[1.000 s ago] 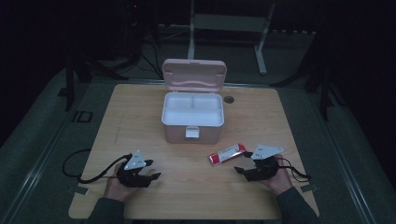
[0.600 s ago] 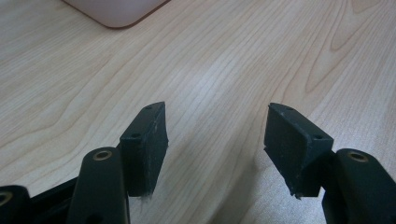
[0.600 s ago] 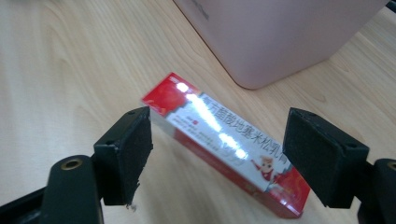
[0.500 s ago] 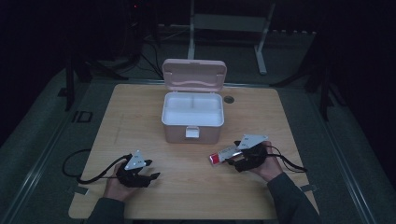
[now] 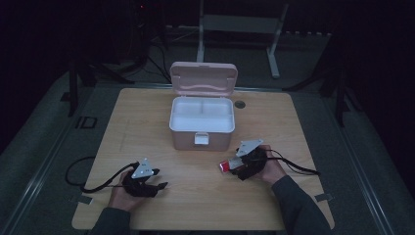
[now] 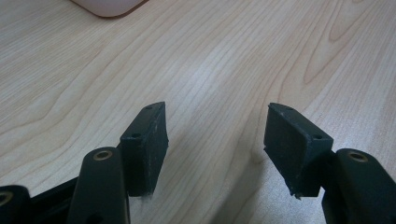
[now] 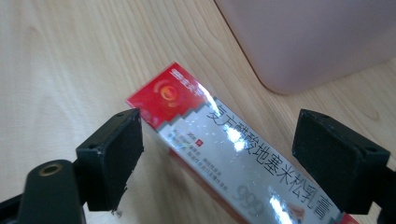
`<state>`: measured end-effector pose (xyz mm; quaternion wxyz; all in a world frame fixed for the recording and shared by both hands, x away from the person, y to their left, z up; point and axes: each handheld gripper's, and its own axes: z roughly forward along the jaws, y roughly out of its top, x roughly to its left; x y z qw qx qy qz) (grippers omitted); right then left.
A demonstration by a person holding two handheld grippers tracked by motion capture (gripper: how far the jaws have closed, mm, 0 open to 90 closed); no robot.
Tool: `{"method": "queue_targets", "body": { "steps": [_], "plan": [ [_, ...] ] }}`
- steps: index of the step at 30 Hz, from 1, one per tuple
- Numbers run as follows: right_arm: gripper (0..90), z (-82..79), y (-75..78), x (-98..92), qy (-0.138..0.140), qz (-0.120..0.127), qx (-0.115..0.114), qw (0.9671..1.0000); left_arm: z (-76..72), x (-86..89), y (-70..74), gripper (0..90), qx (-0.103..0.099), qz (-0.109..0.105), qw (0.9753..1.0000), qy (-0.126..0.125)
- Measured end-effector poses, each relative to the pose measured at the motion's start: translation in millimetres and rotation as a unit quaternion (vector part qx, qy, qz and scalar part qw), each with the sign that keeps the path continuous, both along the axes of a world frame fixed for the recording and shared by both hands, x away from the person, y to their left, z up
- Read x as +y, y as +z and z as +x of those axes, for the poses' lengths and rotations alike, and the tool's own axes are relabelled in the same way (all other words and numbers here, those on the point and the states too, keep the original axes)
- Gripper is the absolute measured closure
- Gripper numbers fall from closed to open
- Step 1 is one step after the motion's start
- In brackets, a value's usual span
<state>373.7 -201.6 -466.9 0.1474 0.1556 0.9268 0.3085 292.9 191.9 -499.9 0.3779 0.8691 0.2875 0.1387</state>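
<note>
Right gripper (image 7: pixel 217 158) is held spread astride the ointment box (image 7: pixel 233 154), positioned for grasping; left gripper (image 6: pixel 217 140) is rested agape, empty.

We see the red-and-silver box (image 7: pixel 233 154) run off the bottom edge of the right gripper view, its far end unseen, and in the high view the right gripper (image 5: pixel 240 169) covers most of it. The pink case (image 6: pixel 109 5) is cut by the top edge in the left gripper view.
</note>
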Motion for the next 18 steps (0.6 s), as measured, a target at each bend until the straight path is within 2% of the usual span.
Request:
{"method": "queue_targets", "body": {
  "steps": [5,12,18],
  "plan": [
    [15.7,6.5,-7.5,5.0,0.007,-0.008,0.017,0.9998,-0.3,0.0,0.0,39.4,0.000,-0.002,1.0000,0.000],
    [23.9,14.8,-9.6,8.4,0.012,-0.007,0.029,0.9995,0.3,-0.5,-1.1,39.5,0.006,0.005,1.0000,-0.005],
    [39.7,18.0,-8.6,7.0,0.003,-0.024,0.024,0.9994,-0.2,-0.3,-0.8,39.7,0.004,0.001,1.0000,-0.004]
  ]
}}
